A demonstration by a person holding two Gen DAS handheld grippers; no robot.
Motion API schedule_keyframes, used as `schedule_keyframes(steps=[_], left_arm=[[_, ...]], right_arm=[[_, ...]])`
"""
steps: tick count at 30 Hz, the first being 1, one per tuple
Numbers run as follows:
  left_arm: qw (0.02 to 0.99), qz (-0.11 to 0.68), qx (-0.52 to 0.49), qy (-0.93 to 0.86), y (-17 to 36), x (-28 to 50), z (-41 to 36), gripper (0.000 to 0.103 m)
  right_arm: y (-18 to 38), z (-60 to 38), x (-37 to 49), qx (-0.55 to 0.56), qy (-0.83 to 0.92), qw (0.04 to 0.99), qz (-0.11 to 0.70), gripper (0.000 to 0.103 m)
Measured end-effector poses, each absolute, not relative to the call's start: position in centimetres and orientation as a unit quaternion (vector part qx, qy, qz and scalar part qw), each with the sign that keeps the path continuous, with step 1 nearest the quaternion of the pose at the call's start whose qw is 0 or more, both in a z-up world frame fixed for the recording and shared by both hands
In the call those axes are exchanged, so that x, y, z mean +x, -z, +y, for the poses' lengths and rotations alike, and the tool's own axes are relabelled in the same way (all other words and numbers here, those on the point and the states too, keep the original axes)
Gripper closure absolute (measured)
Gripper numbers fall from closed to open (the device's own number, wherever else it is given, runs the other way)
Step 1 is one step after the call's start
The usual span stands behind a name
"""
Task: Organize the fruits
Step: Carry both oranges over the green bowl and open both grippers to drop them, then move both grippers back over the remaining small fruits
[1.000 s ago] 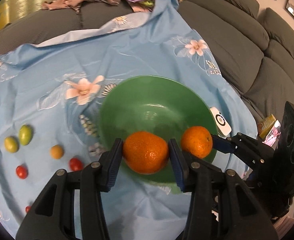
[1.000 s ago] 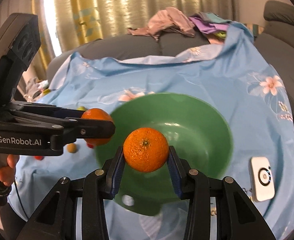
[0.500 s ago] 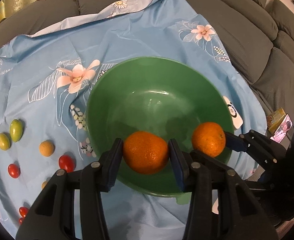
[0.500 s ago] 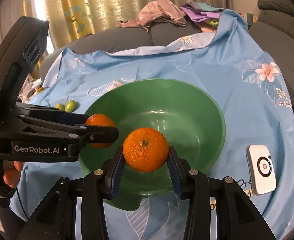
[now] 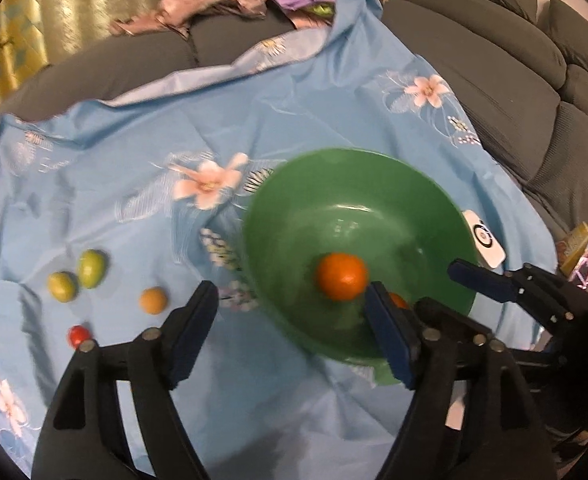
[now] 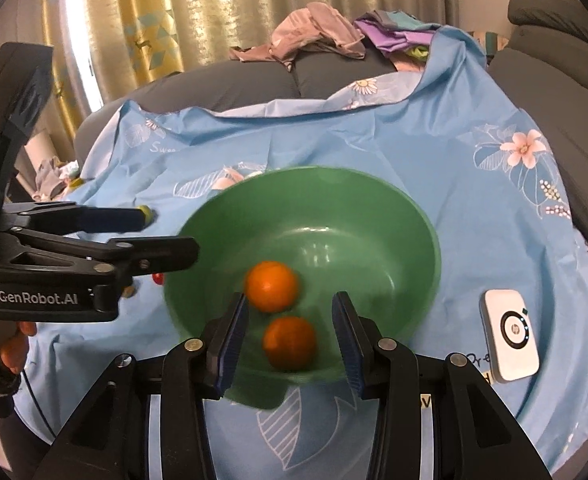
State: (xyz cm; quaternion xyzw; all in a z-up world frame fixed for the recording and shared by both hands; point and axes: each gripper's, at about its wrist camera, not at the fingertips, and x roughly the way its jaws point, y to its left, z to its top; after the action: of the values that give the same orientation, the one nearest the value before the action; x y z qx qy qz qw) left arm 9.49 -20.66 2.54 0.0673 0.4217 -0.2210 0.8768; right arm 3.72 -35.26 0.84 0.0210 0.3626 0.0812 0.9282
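Both grippers, left [image 5: 290,308] and right [image 6: 290,320], had their fingers spread and empty; two oranges [image 6: 272,286] [image 6: 290,343] lay inside the green bowl [image 6: 373,196].

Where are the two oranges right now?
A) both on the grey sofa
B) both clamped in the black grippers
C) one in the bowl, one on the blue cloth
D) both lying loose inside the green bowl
D: in the right wrist view, one orange and the other orange lie inside the green bowl, and the right gripper is open with nothing between its fingers.
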Motion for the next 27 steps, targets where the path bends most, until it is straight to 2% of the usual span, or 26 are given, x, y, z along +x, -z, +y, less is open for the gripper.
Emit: schedule_keyframes(steps=[2,7,10,17,19,25,27], left_arm=[[0.885,0.409,0.071,0.210,-3.1,8.6,-19.7,0.017],[0.898,0.392,0.077,0.184,-3.8,6.6,-17.4,0.015],[0.906,0.382,0.070,0.168,-4.2,5.4,-15.7,0.007],[0.919,0.369,0.059,0.128,-4.9,3.0,-12.0,0.001],[0.922,0.364,0.056,0.117,-5.1,2.5,-11.2,0.001],[0.930,0.352,0.038,0.097,-5.5,0.7,-8.3,0.001],[0.929,0.356,0.026,0.096,-5.2,0.3,-7.0,0.001]], right_arm=[[-1.2,-34.9,3.4,0.021,-0.084,0.929,0.360,0.059],[-2.2,-33.4,2.4,0.017,-0.099,0.930,0.353,0.059],[-2.9,-32.0,1.9,0.007,-0.112,0.930,0.350,0.059],[-4.2,-28.6,0.8,-0.022,-0.136,0.930,0.342,0.058],[-4.5,-27.6,0.5,-0.031,-0.140,0.929,0.340,0.054],[-5.0,-25.5,0.0,-0.045,-0.151,0.927,0.341,0.052],[-5.0,-24.8,0.0,-0.048,-0.159,0.924,0.345,0.047]])
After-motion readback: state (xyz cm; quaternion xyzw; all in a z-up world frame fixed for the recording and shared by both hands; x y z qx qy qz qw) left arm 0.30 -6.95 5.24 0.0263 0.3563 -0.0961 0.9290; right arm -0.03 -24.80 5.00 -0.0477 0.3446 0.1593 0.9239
